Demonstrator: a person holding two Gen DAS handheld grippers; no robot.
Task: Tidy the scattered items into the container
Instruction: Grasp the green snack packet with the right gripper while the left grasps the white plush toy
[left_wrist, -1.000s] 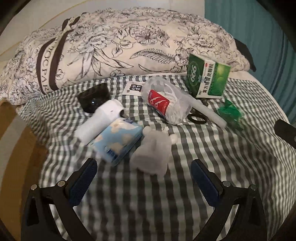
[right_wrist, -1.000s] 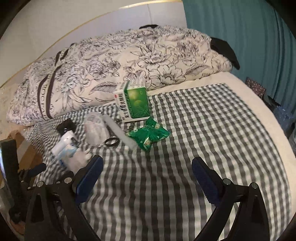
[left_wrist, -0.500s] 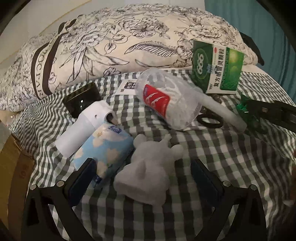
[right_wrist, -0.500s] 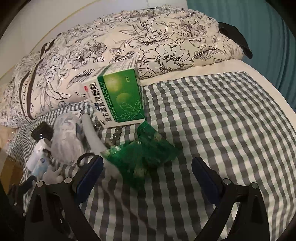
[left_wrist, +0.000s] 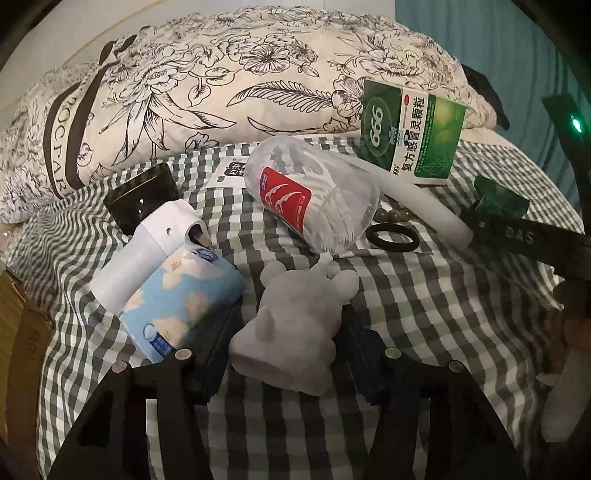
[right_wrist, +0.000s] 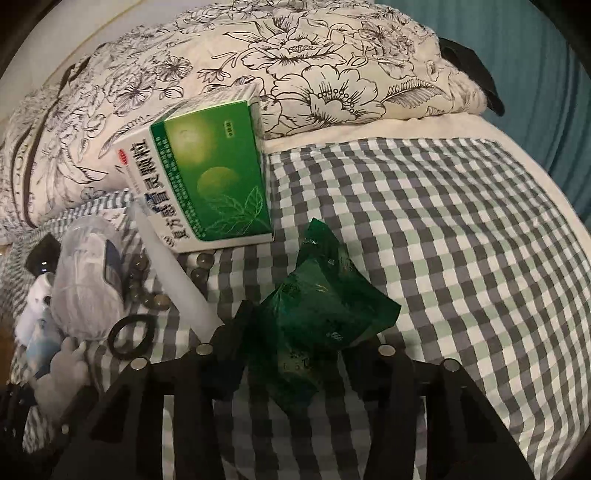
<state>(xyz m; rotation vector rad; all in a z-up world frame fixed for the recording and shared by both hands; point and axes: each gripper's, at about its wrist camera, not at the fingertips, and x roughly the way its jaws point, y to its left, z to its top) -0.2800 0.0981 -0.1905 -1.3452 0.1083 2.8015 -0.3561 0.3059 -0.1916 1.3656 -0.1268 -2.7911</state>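
Note:
My left gripper (left_wrist: 288, 354) is shut on a grey rhino figure (left_wrist: 295, 325) lying on the checked bedspread. My right gripper (right_wrist: 299, 347) is shut on a green foil packet (right_wrist: 321, 317). Around them lie a crushed plastic bottle with a red label (left_wrist: 314, 195), a blue tissue pack (left_wrist: 181, 306), a white cylinder device (left_wrist: 147, 251), a dark glass jar (left_wrist: 142, 199), a white candle (right_wrist: 173, 269), a black ring (right_wrist: 131, 336), a string of beads (right_wrist: 147, 291) and a green medicine box (right_wrist: 210, 181). No container shows clearly.
A floral pillow (left_wrist: 221, 81) lies behind the items. A brown cardboard edge (left_wrist: 22, 332) shows at the left of the bed. Teal curtain (right_wrist: 535, 55) hangs at the right. The right gripper's body (left_wrist: 535, 243) crosses the left wrist view.
Both grippers moved forward and down, then closed: the left onto the grey rhino figure, the right onto the green foil packet.

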